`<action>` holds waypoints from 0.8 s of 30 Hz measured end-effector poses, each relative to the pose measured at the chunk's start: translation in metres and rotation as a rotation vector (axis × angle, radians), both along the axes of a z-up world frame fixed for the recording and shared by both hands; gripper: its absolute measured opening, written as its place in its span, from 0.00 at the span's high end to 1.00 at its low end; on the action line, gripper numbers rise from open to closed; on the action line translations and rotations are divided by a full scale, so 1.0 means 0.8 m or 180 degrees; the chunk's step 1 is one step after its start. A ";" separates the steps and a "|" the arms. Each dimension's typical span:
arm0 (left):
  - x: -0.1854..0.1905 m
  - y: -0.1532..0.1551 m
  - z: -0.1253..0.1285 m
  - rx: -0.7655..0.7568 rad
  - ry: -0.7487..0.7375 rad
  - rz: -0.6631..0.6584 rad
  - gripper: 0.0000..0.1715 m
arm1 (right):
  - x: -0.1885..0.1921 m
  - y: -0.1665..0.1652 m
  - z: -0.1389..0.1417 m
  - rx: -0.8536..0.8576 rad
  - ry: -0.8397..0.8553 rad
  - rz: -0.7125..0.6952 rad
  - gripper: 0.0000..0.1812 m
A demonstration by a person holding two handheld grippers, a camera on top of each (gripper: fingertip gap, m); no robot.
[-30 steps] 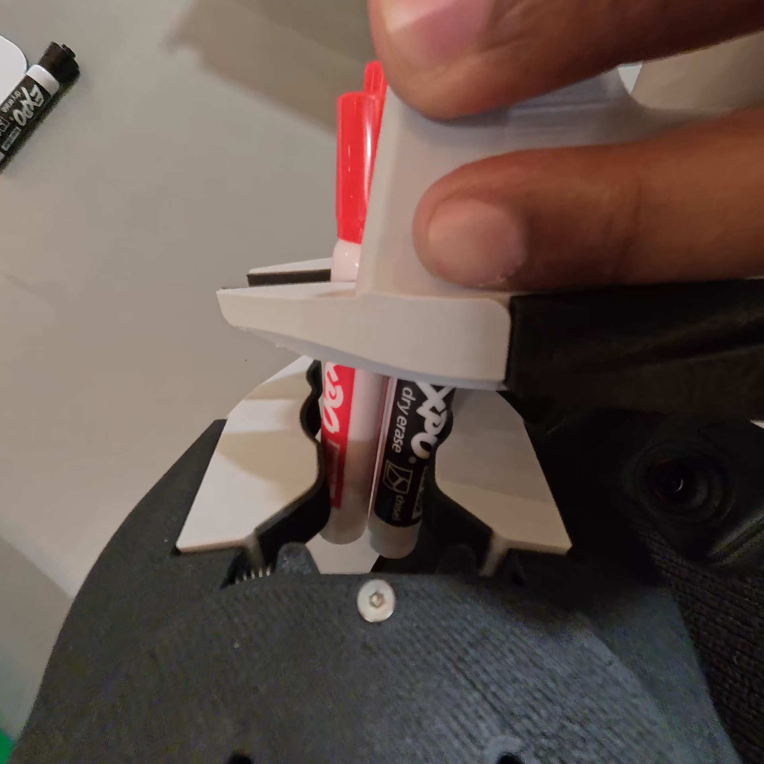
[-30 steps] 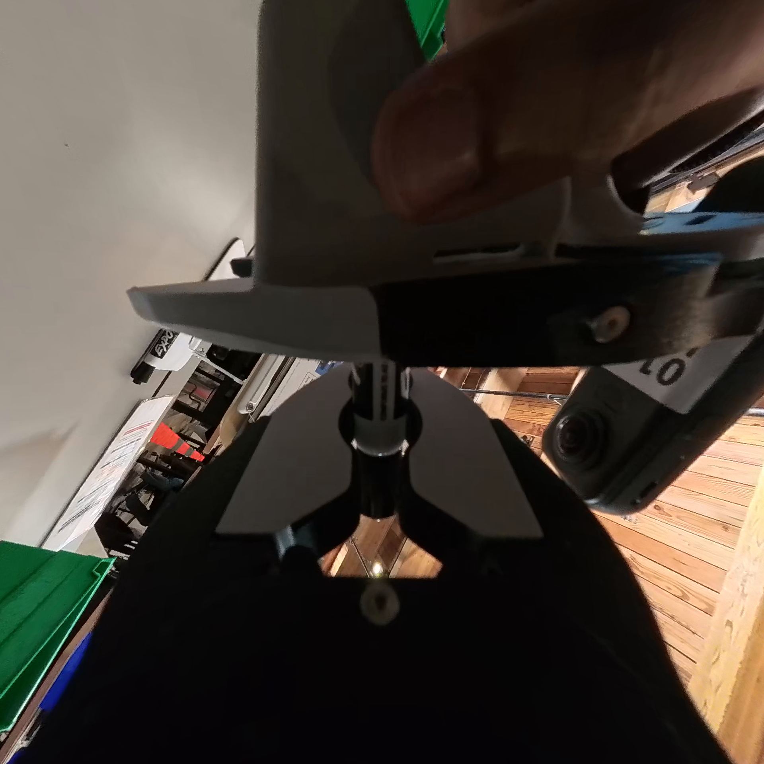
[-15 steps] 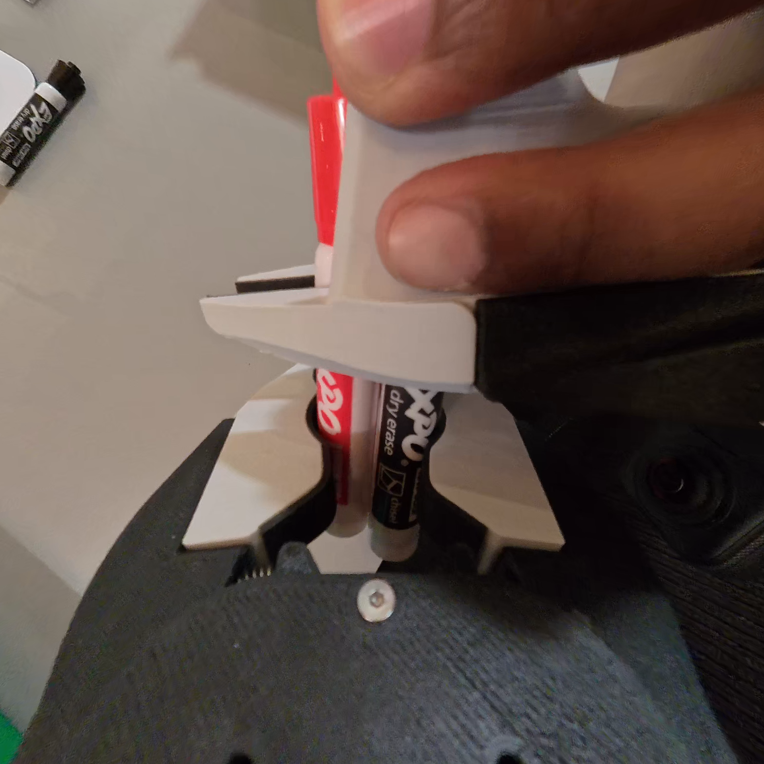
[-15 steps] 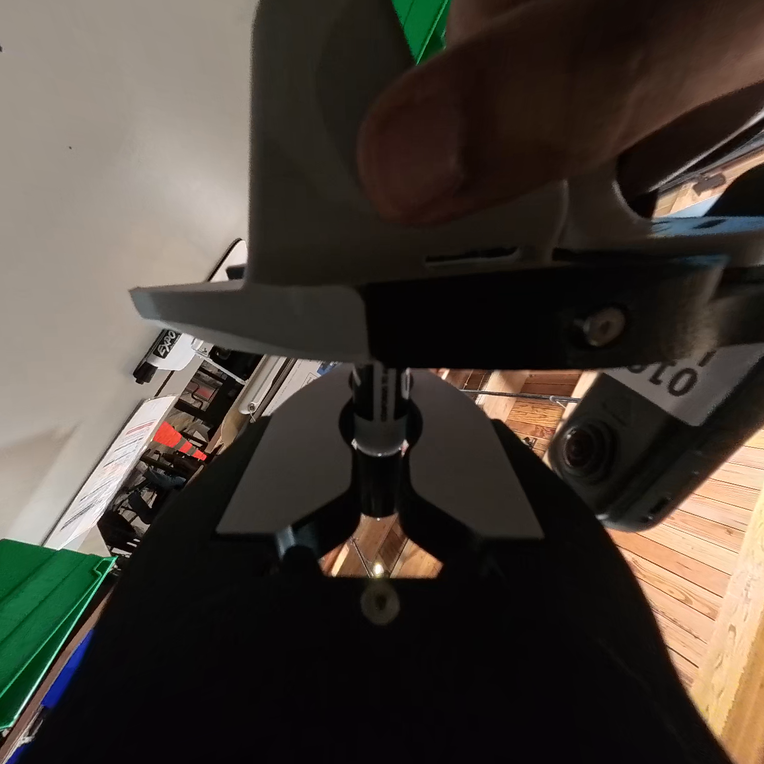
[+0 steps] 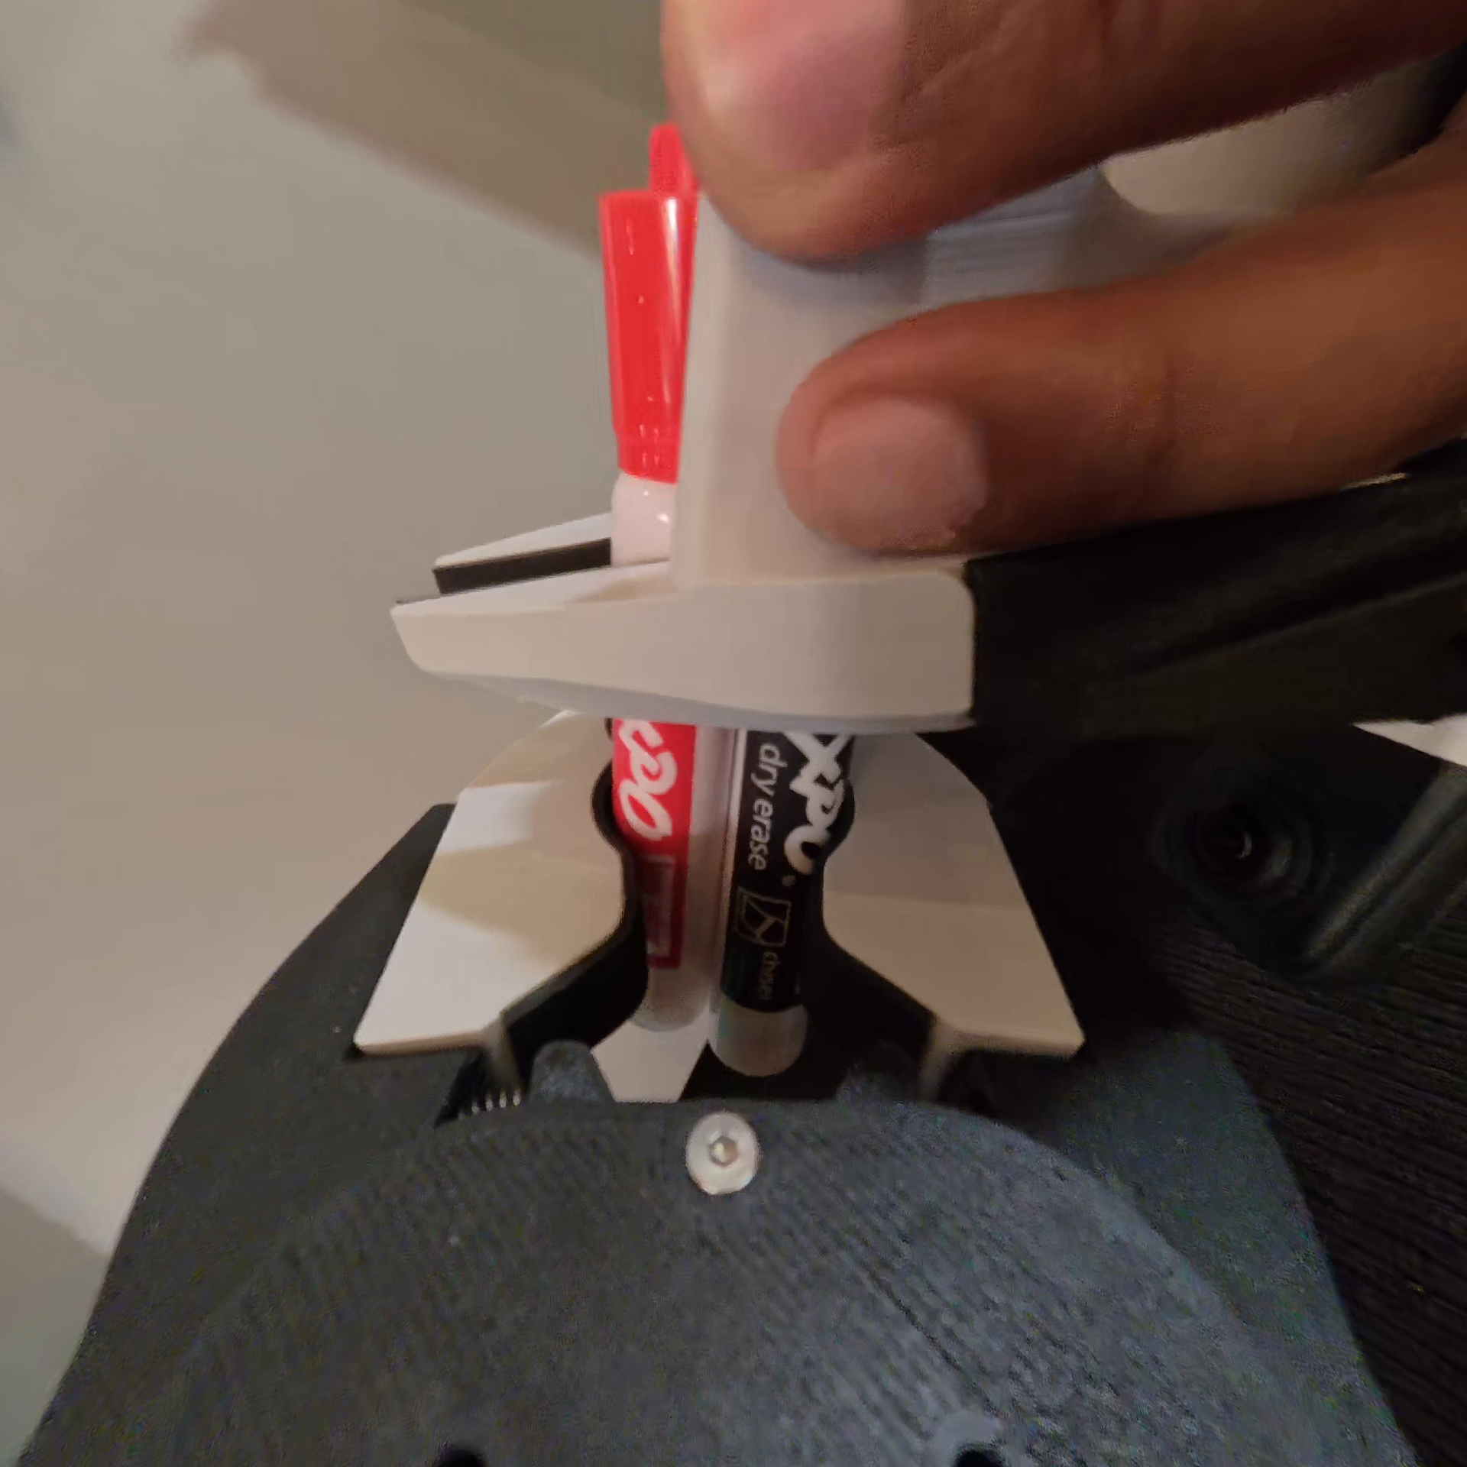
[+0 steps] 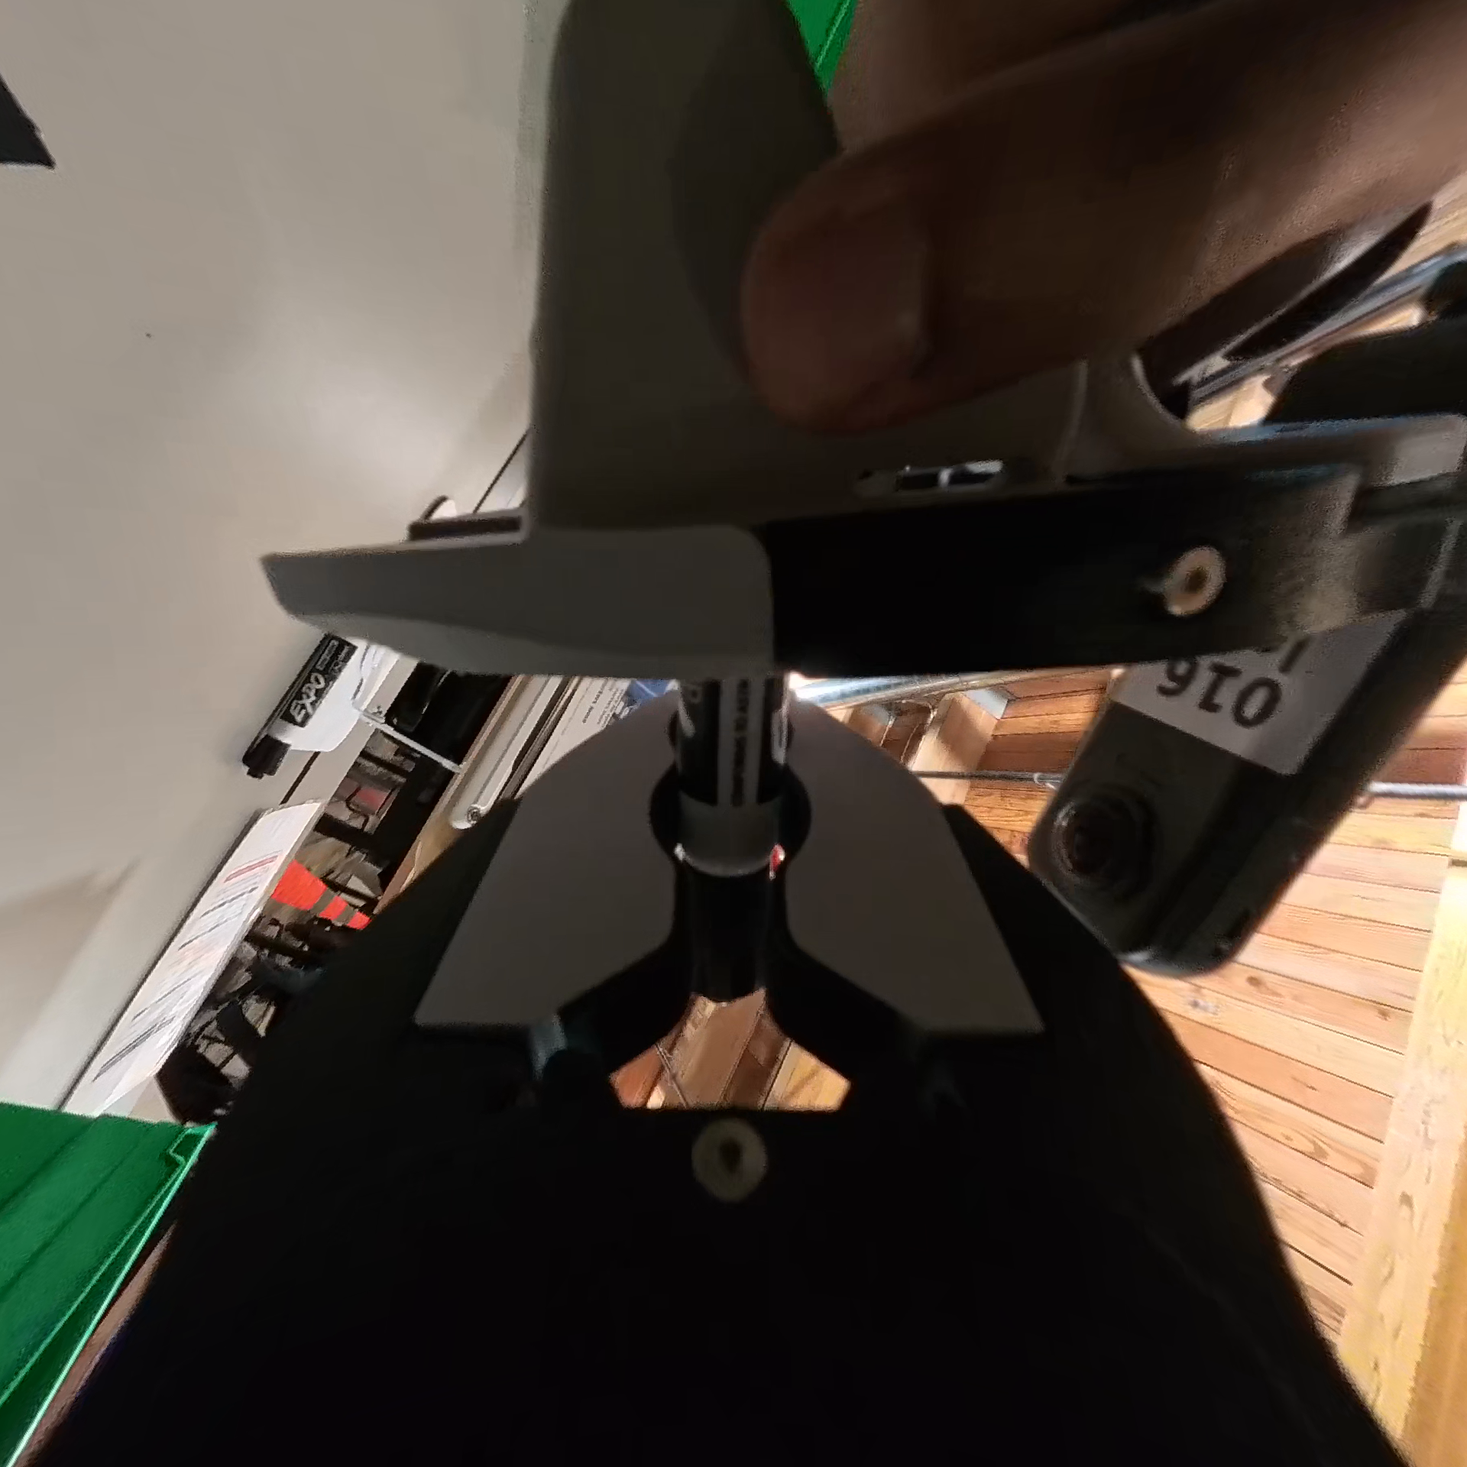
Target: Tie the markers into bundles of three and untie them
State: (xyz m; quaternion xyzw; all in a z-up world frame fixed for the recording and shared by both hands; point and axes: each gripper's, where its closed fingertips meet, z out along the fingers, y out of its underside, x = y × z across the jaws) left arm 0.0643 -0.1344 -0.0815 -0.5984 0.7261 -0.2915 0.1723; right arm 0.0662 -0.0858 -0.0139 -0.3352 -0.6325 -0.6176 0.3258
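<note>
Both grippers, left (image 5: 718,857) and right (image 6: 726,825), are clamped on the markers (image 5: 698,873) held together in the air, but no tie is visible, so bundling seems unfinished, with untying still to come.

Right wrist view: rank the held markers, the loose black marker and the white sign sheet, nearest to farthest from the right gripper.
1. held markers, clamped in the right gripper.
2. loose black marker, left, on the table.
3. white sign sheet, lower left, past the table edge.
</note>
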 end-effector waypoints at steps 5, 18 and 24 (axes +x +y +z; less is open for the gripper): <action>-0.003 -0.009 -0.001 -0.0224 0.0090 -0.0083 0.73 | -0.002 -0.004 0.001 0.0061 0.0008 0.0087 0.91; -0.002 -0.013 0.002 -0.0229 0.0049 -0.0175 0.73 | -0.001 -0.009 0.002 0.0133 0.0031 0.0136 0.91; 0.000 -0.014 0.005 -0.0239 -0.0031 -0.0163 0.74 | 0.000 -0.010 0.003 0.0167 0.0012 0.0148 0.91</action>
